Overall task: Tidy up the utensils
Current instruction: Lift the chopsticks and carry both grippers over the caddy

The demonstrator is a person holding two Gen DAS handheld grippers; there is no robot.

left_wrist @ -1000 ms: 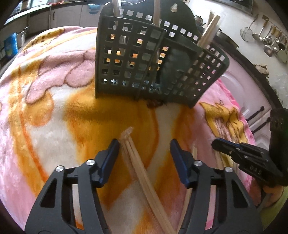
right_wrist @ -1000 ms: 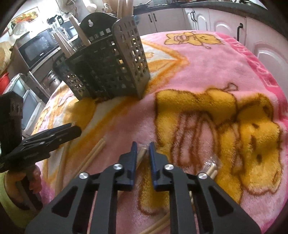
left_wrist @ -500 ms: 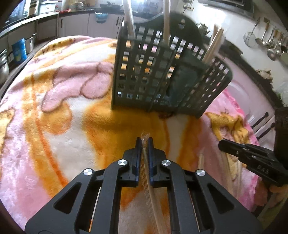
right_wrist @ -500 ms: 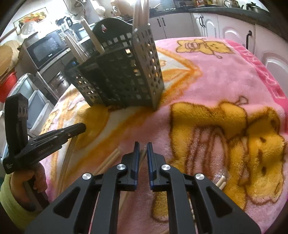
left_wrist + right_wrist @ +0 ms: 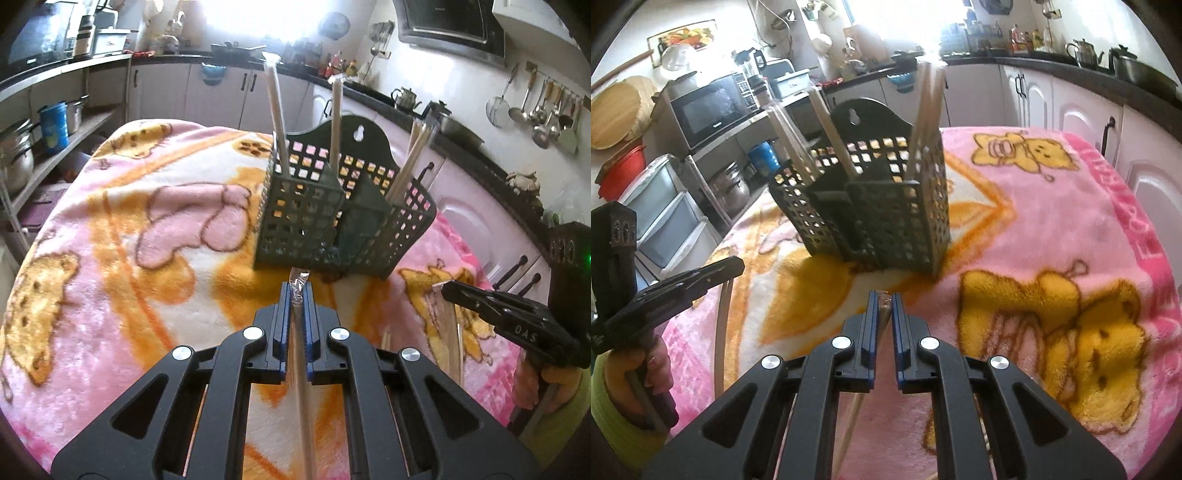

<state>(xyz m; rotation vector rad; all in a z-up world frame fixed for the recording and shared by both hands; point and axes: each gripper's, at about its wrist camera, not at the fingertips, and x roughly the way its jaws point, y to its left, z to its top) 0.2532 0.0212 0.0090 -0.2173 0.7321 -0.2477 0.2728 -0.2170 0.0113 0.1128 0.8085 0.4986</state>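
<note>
Dark perforated plastic formed the one utensil holder (image 5: 332, 221) at the centre of both views on the pink blanket (image 5: 110, 229), four wrapped chopstick packs already upright inside. Each of two grippers, left gripper (image 5: 296, 295) and right gripper (image 5: 881, 304), was clamped on one film-wrapped chopstick pack (image 5: 301, 354). These looked light, stiff and slippery, best gripped near the top end.

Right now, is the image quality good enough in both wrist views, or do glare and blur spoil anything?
Left wrist view: the window behind blows out to white above the utensil caddy; the wrapped chopsticks in the left gripper stay sharp.
Right wrist view: similar window glare; caddy and blanket slightly soft; strong fisheye bending at the edges.
</note>
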